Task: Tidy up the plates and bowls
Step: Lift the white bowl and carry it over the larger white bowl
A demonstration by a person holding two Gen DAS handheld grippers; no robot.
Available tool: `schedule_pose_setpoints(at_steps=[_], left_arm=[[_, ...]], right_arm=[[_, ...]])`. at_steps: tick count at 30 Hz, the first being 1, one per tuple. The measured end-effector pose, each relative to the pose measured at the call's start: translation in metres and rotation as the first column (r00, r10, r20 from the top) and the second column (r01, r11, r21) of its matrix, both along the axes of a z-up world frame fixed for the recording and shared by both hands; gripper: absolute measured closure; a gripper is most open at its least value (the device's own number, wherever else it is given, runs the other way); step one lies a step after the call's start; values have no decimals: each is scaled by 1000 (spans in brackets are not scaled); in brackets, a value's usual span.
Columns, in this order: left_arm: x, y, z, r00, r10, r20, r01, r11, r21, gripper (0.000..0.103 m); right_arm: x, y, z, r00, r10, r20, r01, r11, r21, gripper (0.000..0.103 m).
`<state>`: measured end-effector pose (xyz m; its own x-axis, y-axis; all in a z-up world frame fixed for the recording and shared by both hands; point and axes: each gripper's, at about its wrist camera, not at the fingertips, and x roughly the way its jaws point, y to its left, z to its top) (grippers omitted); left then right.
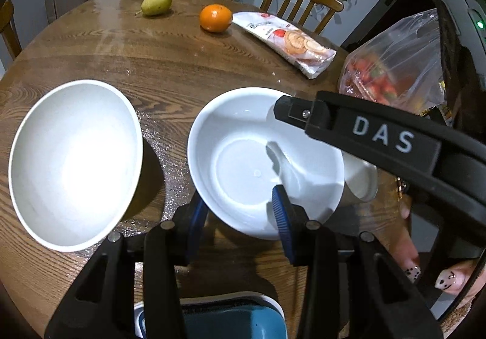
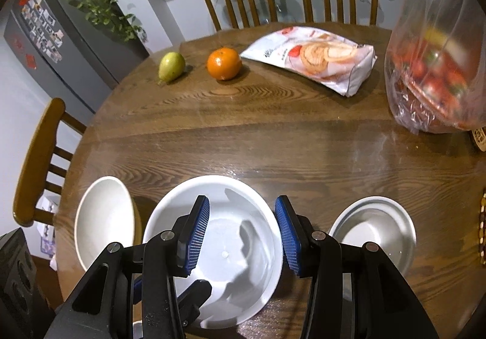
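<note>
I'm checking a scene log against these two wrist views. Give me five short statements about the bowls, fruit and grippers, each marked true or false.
1. Three bowls stand in a row: left bowl, middle bowl, steel bowl. True.
2. The left hand-held gripper straddles the middle bowl's near rim, one finger inside, one outside. True.
3. The right hand-held gripper is shut on the steel bowl. False: it is open above the middle bowl.
4. The orange lies in the left bowl. False: it sits on the table beside the pear.
5. The bowls are stacked. False: each stands apart.
</note>
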<state>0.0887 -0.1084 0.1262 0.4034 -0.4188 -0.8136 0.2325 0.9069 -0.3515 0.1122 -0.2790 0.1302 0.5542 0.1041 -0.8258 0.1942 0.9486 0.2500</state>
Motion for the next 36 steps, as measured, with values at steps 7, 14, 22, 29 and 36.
schedule_pose_setpoints(at_steps=[7,14,22,29,36], left_arm=[[-8,3,16,998,2,55,-2,1000,-7,62],[-10,14,28,995,26,96,-24,999,-23,62],[-16,22,43,989,41,143,-37,999,-29,60],[-17,27,48,987,42,158,-38,999,-34,60],[-18,29,49,984,62,168,-62,998,-9,60]], right_arm=[[-10,3,18,998,10,59,-10,1000,1,55],[-24,12,37,990,27,136,-29,1000,9,55],[-38,23,56,976,45,214,-50,999,15,55],[-45,26,63,966,57,253,-63,998,17,55],[-45,33,62,964,61,258,-67,998,14,54]])
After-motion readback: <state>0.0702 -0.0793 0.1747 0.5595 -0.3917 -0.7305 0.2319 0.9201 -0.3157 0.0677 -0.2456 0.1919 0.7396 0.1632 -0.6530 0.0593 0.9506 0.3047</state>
